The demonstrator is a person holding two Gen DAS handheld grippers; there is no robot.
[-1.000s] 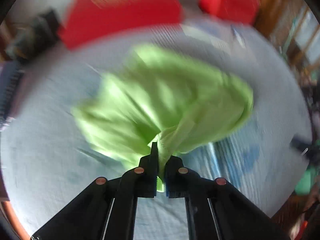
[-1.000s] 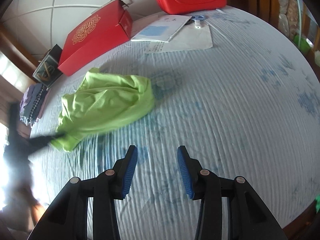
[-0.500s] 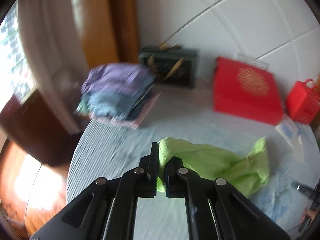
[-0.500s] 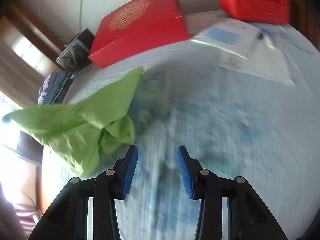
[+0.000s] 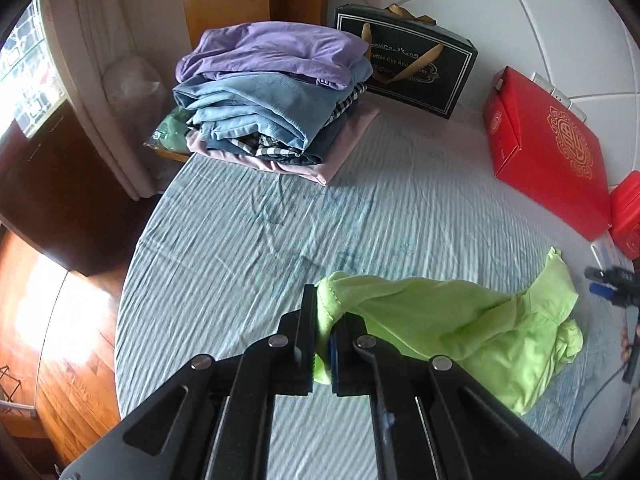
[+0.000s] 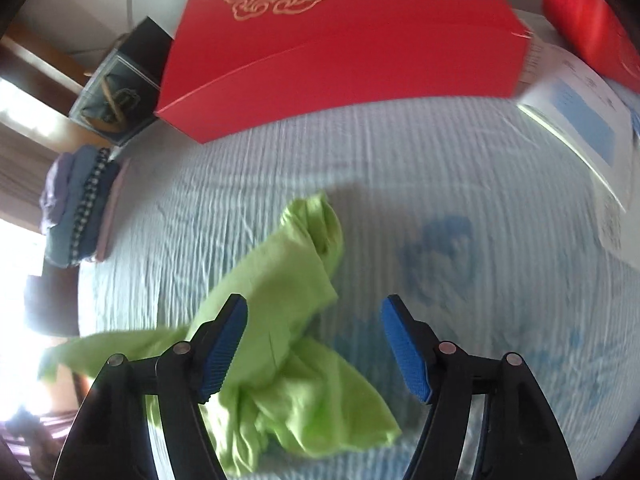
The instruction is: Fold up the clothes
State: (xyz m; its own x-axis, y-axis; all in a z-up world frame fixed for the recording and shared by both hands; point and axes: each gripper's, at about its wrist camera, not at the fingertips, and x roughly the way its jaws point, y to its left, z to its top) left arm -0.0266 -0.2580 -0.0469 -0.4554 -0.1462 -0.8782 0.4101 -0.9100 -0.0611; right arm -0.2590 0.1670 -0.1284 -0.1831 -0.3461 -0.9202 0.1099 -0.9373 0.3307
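- Right, left gripper (image 5: 321, 344) clenched on shirt (image 5: 452, 332) hem; cloth is light, limp, bunches.
- Right gripper (image 6: 314, 346) jaws just widened, empty; I'd grab the far edge.

A lime-green garment (image 5: 460, 332) is seen on a pale blue striped sheet (image 5: 248, 248). Gold ornament is printed on a red box (image 6: 344, 40). Purple, blue and checked clothes (image 5: 272, 92) are stacked.

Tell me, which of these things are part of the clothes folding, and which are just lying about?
In use:
- green garment, pinched in the left gripper
- right gripper, fingers just spread wide
- stack of folded clothes

Lying about:
- red box
- dark gift box
- papers
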